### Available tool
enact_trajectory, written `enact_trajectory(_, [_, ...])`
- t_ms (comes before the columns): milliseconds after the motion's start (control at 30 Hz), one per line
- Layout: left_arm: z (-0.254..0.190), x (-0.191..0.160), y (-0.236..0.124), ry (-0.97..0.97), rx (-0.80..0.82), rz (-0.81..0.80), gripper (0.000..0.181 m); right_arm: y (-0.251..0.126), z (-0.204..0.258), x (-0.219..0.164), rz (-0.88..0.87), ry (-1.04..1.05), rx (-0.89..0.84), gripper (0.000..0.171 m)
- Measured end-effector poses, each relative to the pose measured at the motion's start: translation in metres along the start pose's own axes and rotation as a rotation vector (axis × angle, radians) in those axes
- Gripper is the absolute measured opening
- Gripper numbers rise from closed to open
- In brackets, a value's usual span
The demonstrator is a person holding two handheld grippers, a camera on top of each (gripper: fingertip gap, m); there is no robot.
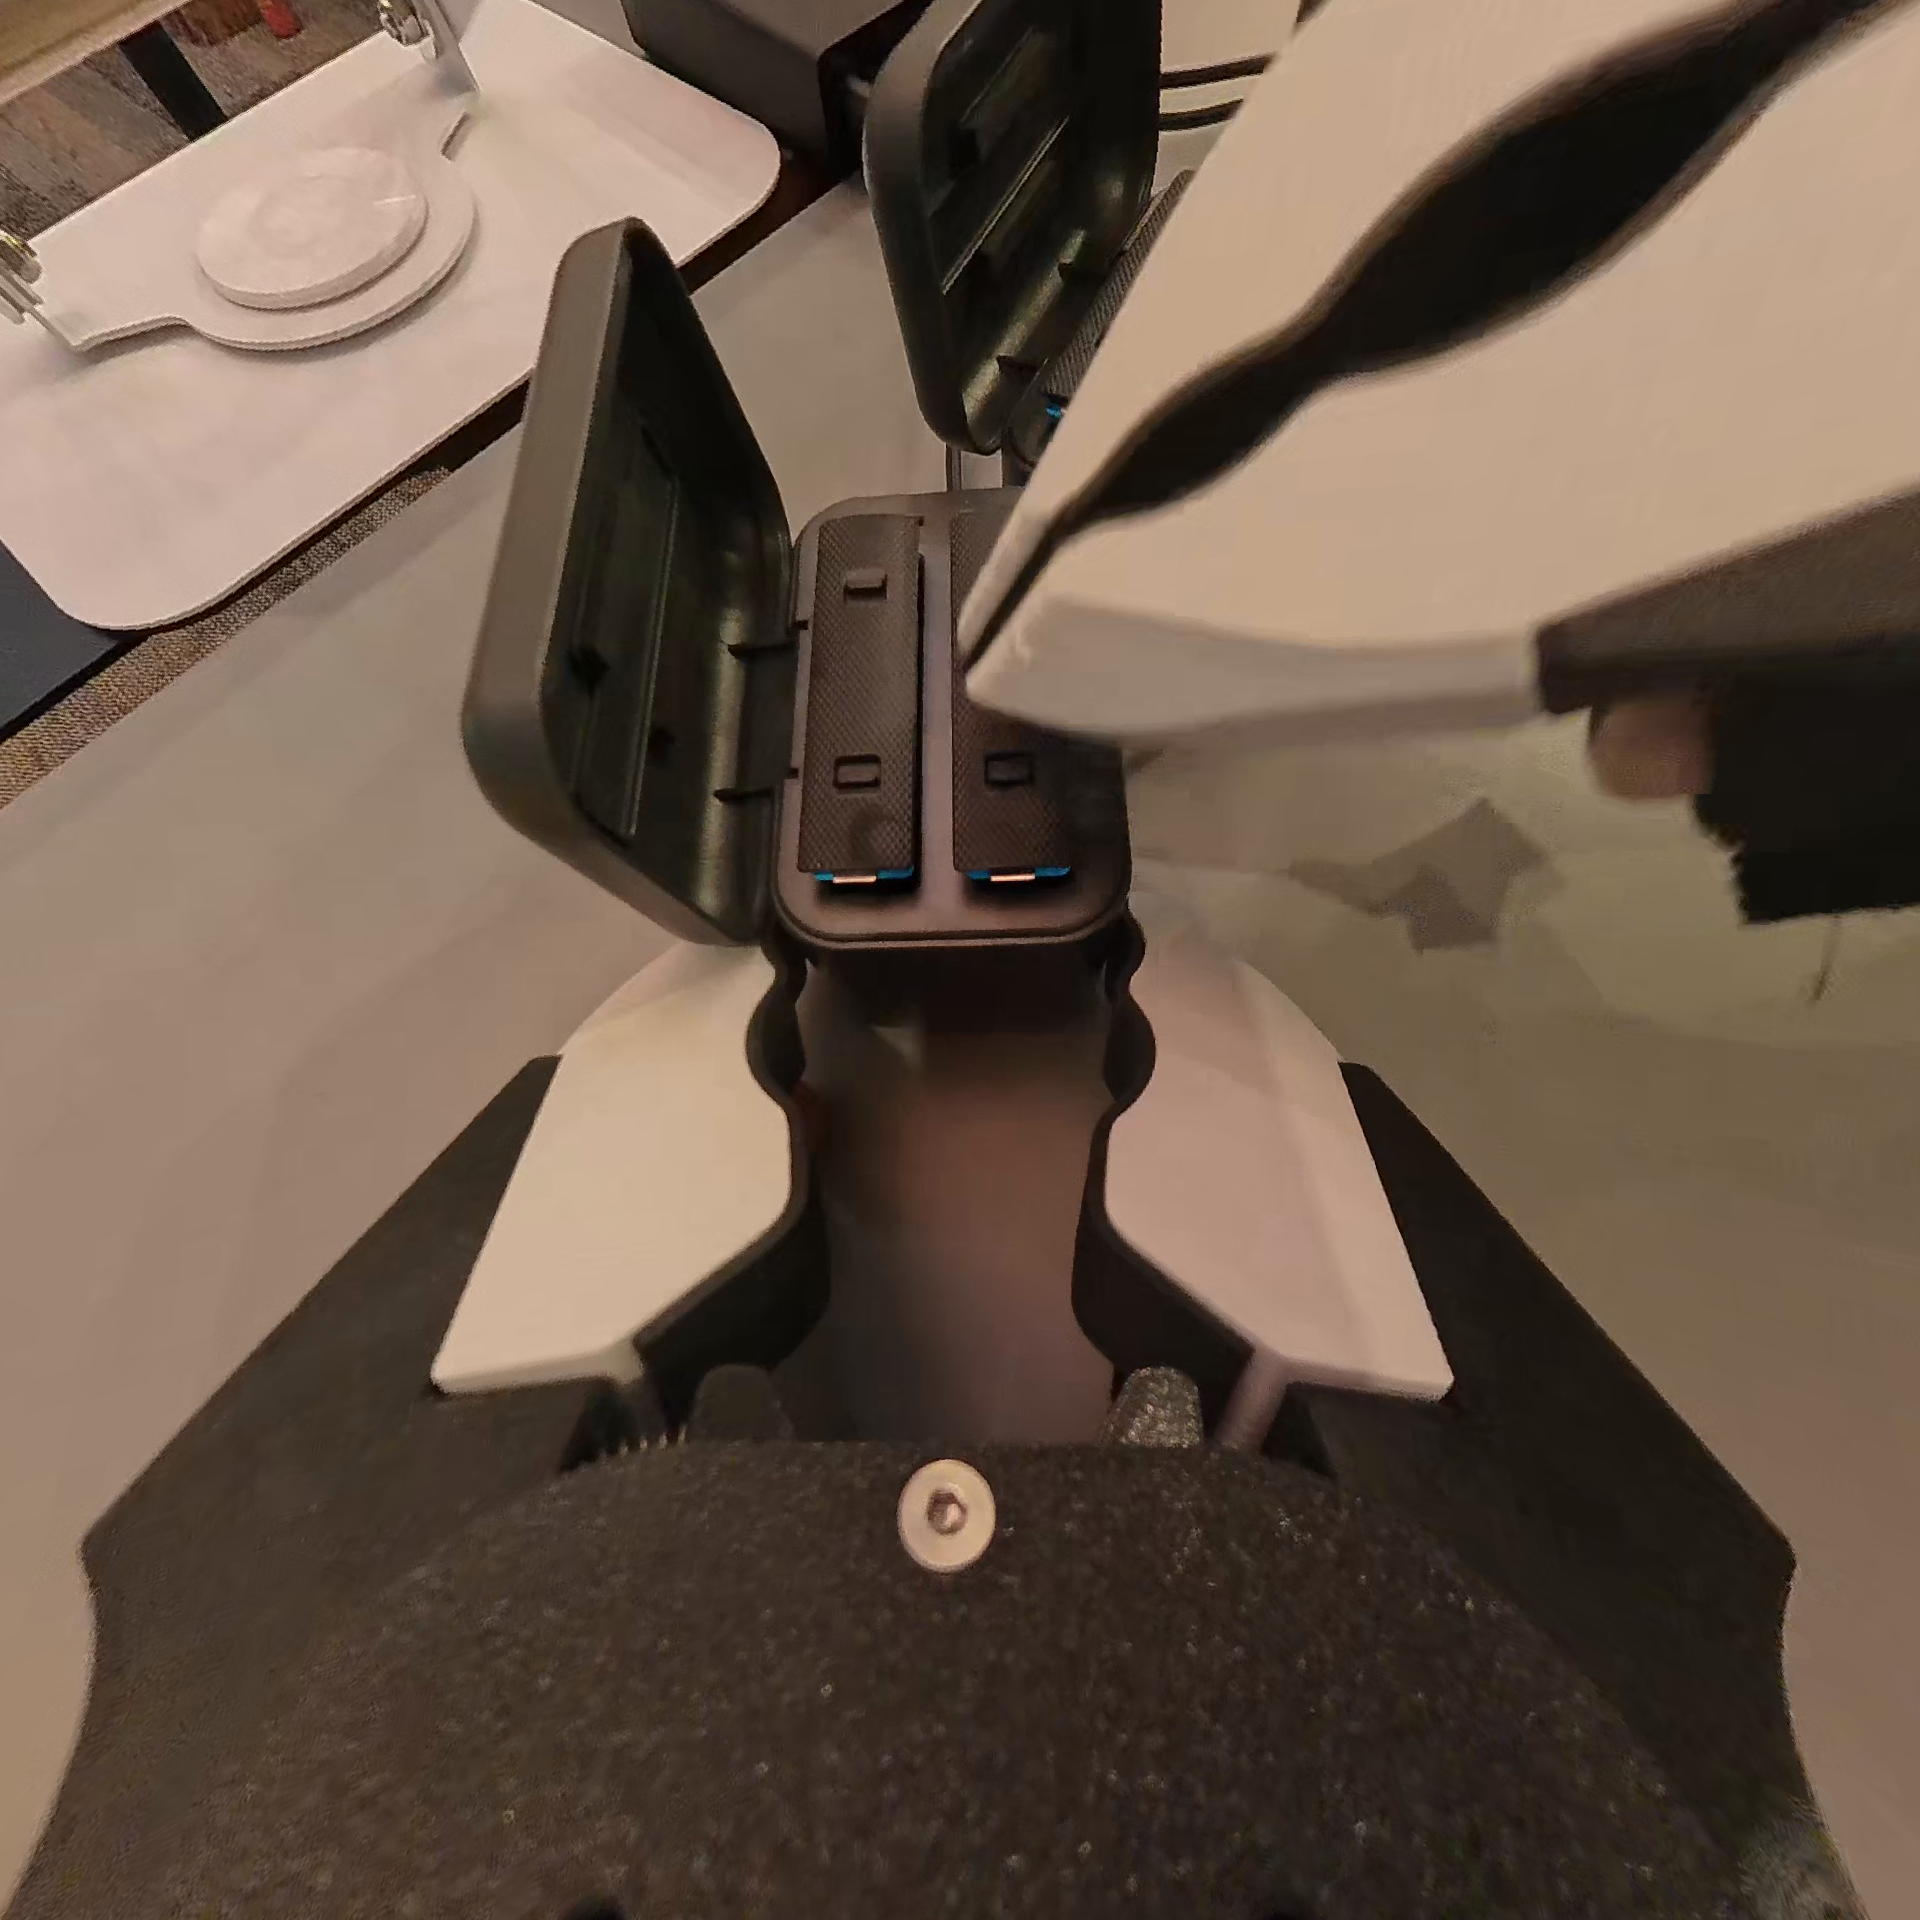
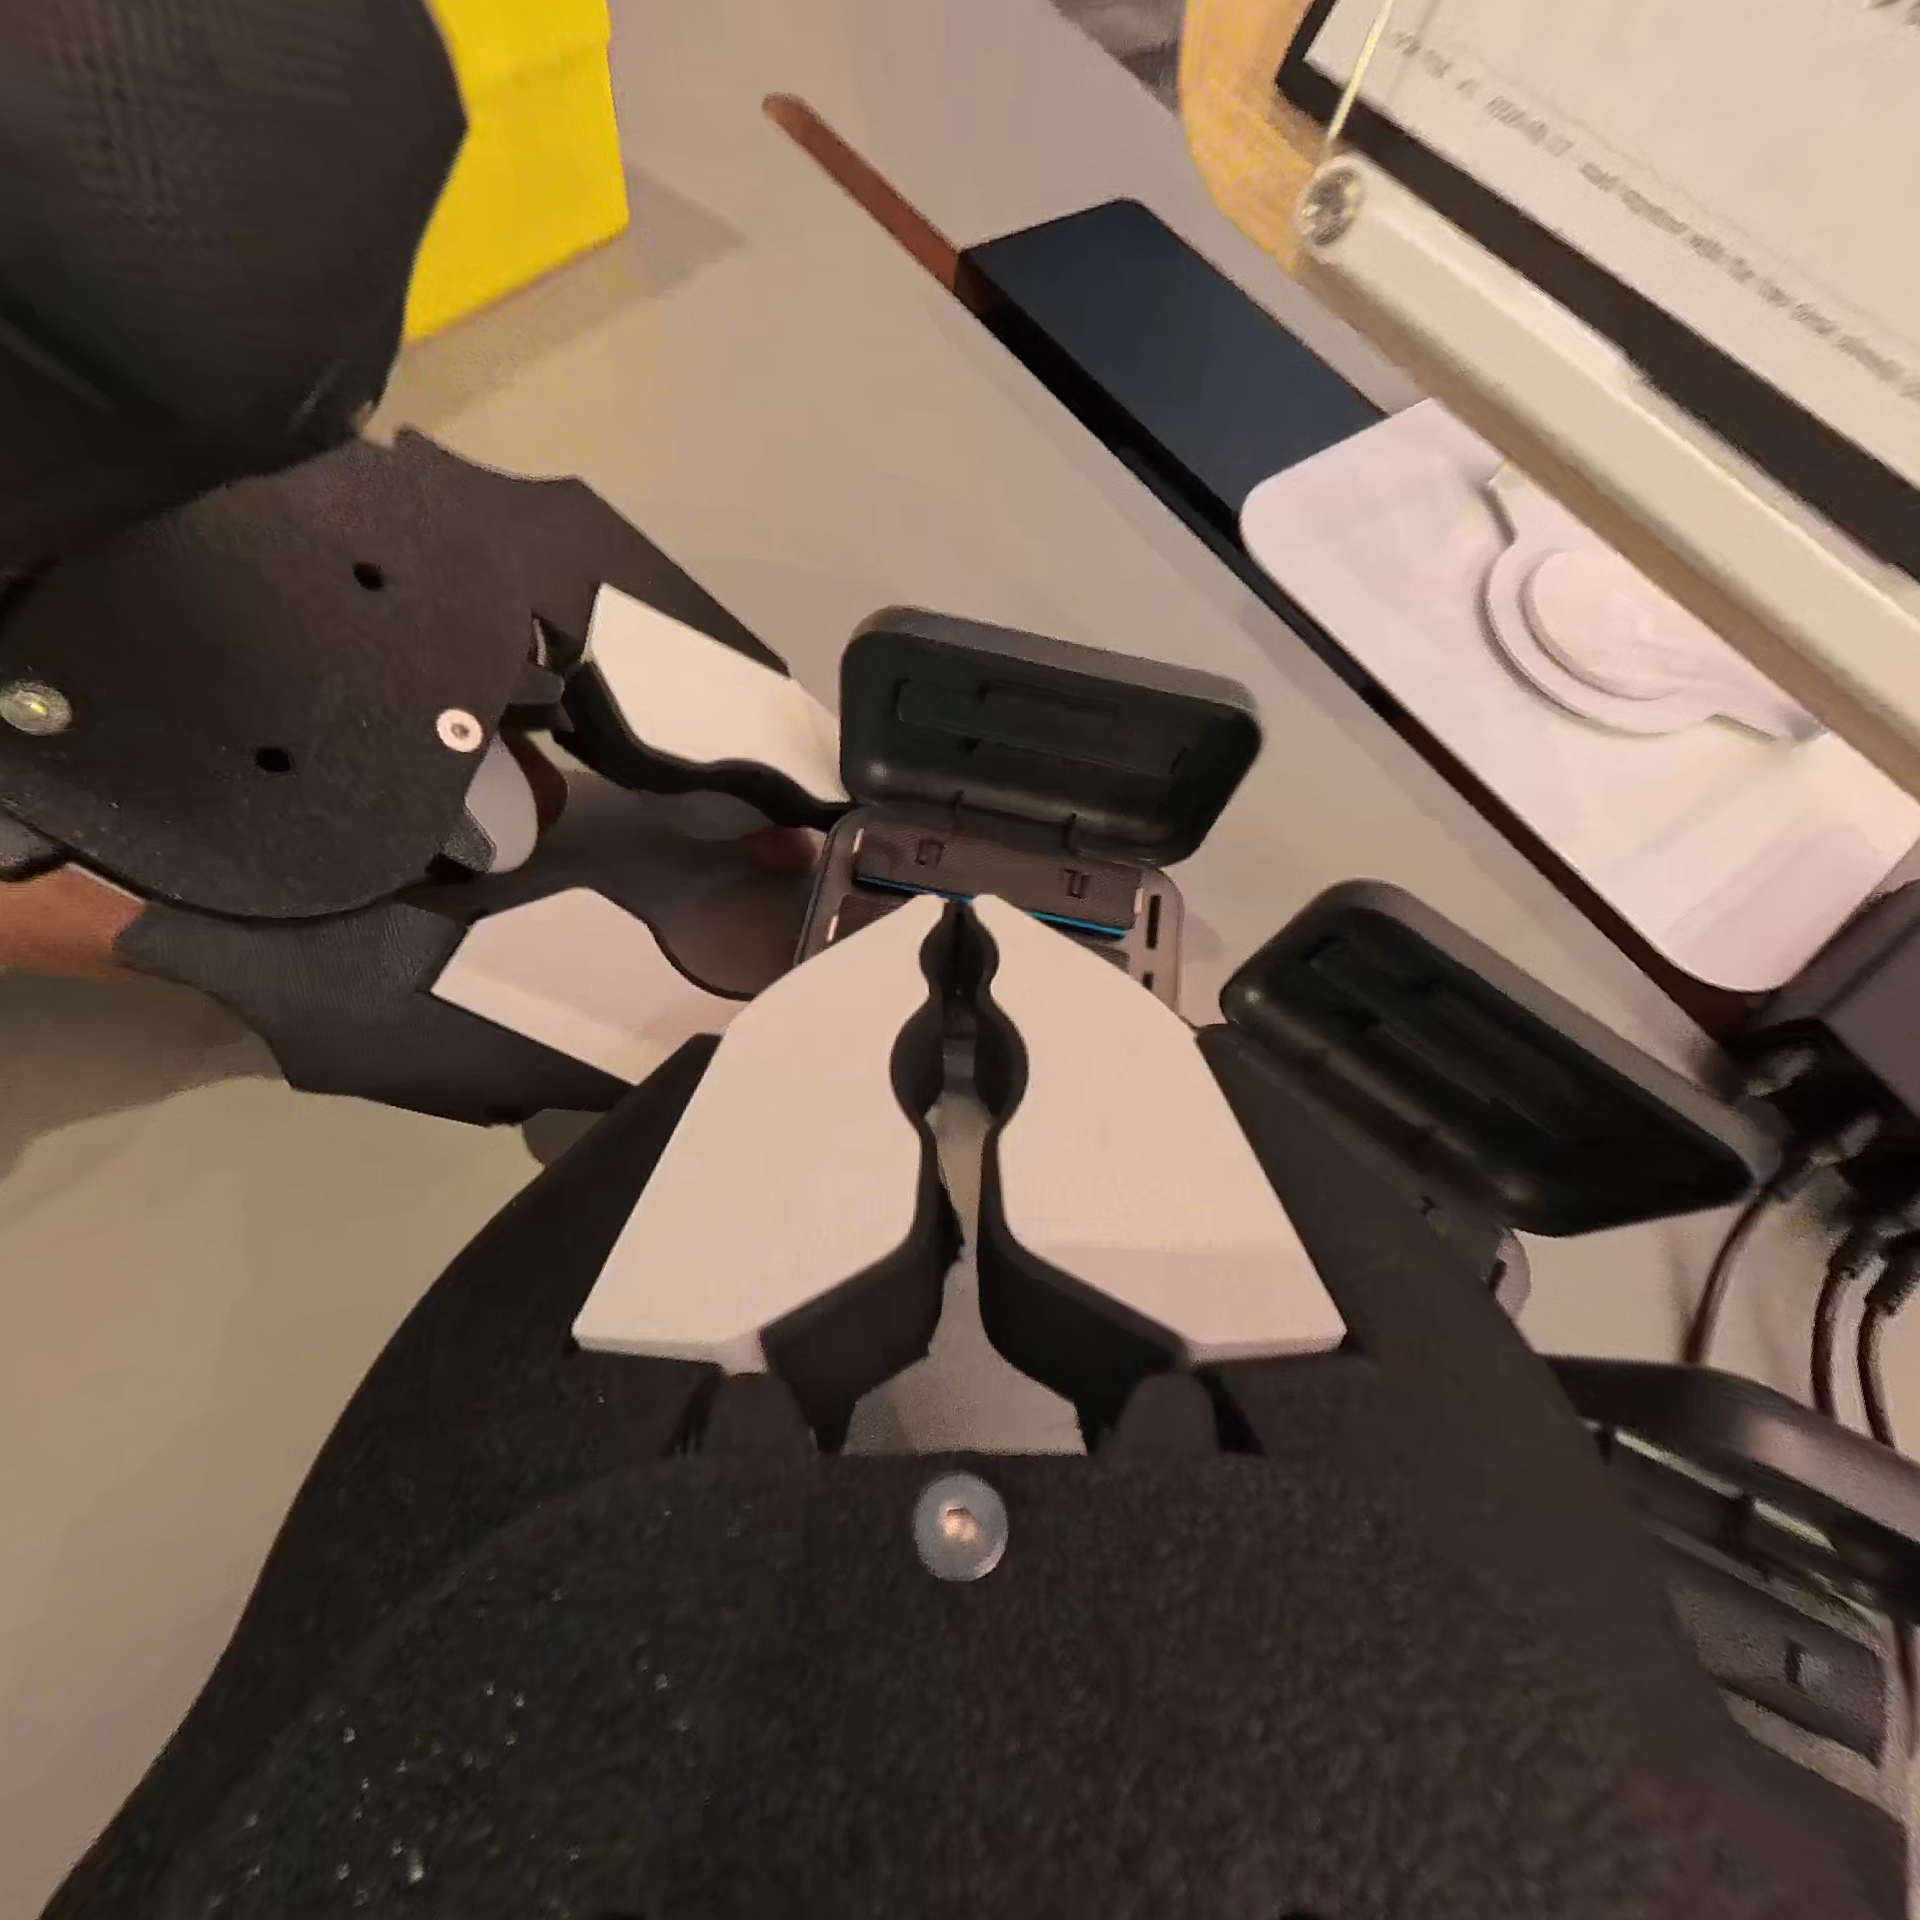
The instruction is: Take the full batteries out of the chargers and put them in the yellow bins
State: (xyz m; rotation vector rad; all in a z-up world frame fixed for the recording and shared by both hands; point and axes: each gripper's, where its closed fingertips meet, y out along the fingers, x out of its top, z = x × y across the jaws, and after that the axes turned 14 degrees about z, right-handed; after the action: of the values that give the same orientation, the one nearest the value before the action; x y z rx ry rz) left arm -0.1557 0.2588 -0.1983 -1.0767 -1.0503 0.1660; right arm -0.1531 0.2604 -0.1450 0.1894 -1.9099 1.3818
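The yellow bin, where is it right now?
In the right wrist view, the yellow bin stands at the top left on the table, behind the gloved hand holding the left gripper.

My left gripper [image 1: 951, 966] has smooth matt white plastic fingers [image 1: 644, 1174] lined with black rubbery pads, on a grainy, rough black body with a shiny metal screw [image 1: 945, 1515]. The charger [image 1: 821, 925] looks like matt dark plastic; its batteries [image 1: 862, 696] are finely textured black. The table [image 1: 260, 987] is smooth, faintly glossy.
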Motion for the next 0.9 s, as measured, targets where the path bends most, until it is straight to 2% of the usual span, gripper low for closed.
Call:
enact_trajectory(167, [0.000, 0.000, 0.000, 0.002, -0.004, 0.000, 0.056, -0.018, -0.018, 0.009, -0.080, 0.086, 0.010, 0.001])
enact_trajectory(600, [0.000, -0.001, 0.001, 0.011, 0.009, 0.009, 0.056, -0.011, -0.031, -0.006, -0.033, 0.121, -0.008, 0.024])
enact_trajectory(900, [0.001, 0.000, 0.001, 0.005, 0.010, 0.007, 0.060, 0.000, -0.013, -0.009, 0.050, 0.094, 0.020, 0.057])
